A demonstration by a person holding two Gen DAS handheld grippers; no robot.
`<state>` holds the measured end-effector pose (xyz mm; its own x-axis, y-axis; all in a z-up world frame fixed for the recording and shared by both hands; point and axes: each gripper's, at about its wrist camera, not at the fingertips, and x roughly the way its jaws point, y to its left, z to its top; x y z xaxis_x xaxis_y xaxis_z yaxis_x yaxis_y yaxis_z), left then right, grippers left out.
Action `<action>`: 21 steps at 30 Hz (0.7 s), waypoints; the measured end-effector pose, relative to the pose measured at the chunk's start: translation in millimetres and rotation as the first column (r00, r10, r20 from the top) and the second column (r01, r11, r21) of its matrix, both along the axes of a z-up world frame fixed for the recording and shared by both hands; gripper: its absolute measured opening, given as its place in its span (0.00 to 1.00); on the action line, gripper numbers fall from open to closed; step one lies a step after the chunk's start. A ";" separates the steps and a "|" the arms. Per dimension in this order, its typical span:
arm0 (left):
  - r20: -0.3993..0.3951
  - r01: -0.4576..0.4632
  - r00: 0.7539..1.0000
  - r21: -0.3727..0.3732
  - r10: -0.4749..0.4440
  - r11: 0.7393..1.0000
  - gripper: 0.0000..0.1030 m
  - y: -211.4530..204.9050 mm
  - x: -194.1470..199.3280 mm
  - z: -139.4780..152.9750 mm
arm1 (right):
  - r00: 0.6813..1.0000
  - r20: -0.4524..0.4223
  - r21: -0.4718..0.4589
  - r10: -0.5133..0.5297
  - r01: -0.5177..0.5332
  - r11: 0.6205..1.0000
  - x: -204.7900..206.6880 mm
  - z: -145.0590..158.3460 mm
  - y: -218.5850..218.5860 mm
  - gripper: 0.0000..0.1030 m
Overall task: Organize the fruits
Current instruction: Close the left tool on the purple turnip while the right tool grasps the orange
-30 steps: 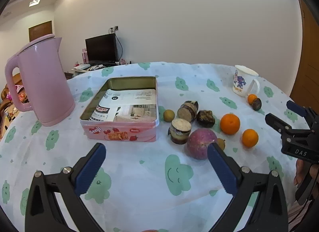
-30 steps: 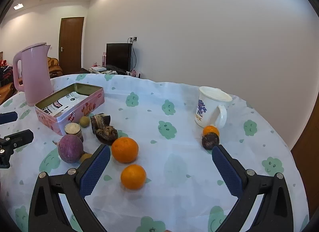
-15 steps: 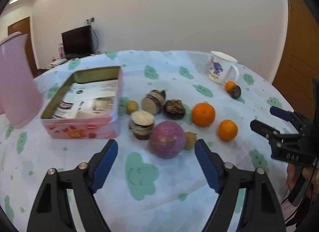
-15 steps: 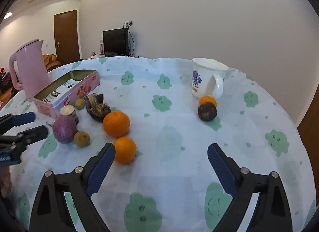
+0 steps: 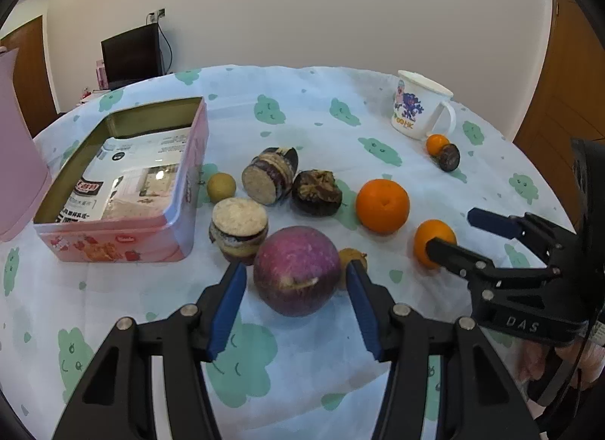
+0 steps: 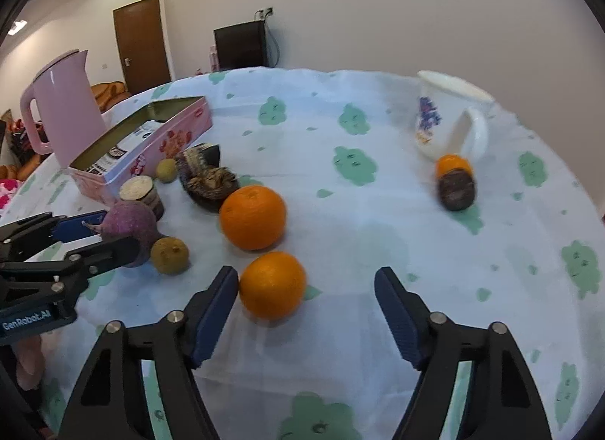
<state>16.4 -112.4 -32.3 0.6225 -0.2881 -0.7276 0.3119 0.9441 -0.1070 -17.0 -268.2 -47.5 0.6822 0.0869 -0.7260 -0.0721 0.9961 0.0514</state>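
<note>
Kettle (image 6: pixel 64 107): pink, upright, upper left of the right wrist frame, just behind the tin.
Mug (image 5: pixel 419 107): white with a cartoon print, upright, upper right of the left wrist frame, handle turned right.
Worktop (image 5: pixel 302 107): round, under a pale cloth printed with green clouds.
Television (image 6: pixel 242 44): dark screen against the far wall, top centre.
Door (image 6: pixel 141 42): brown, closed, upper left.

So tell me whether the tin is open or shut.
Open: the tin has no lid on, and only printed paper shows inside.
</note>
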 end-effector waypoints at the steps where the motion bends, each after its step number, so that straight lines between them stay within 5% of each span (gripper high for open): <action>1: -0.004 0.001 1.000 0.007 -0.001 1.000 0.55 -2.1 1.5 -1.0 | 1.000 -0.001 0.000 0.004 -0.004 1.000 0.4 -0.3 1.6 0.70; 5: -0.009 -0.010 1.000 0.017 0.010 1.000 0.57 -5.6 6.3 -6.2 | 0.999 -0.033 0.009 0.028 -0.028 1.000 4.4 -4.5 6.2 0.62; 9: -0.001 -0.015 1.000 0.018 0.015 1.000 0.52 -4.4 6.2 -6.5 | 0.996 -0.072 0.013 0.052 -0.051 0.999 6.3 -11.0 9.7 0.39; 21: 0.039 -0.011 0.999 0.028 0.010 1.000 0.51 -4.5 0.4 -6.3 | 0.998 -0.043 0.052 0.037 -0.035 0.998 0.6 -6.3 0.3 0.39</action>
<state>16.8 -116.9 -38.6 0.6535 -0.2617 -0.7103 0.3058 0.9496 -0.0685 -16.3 -267.9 -53.8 0.6452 0.1487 -0.7494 -0.1044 0.9888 0.1063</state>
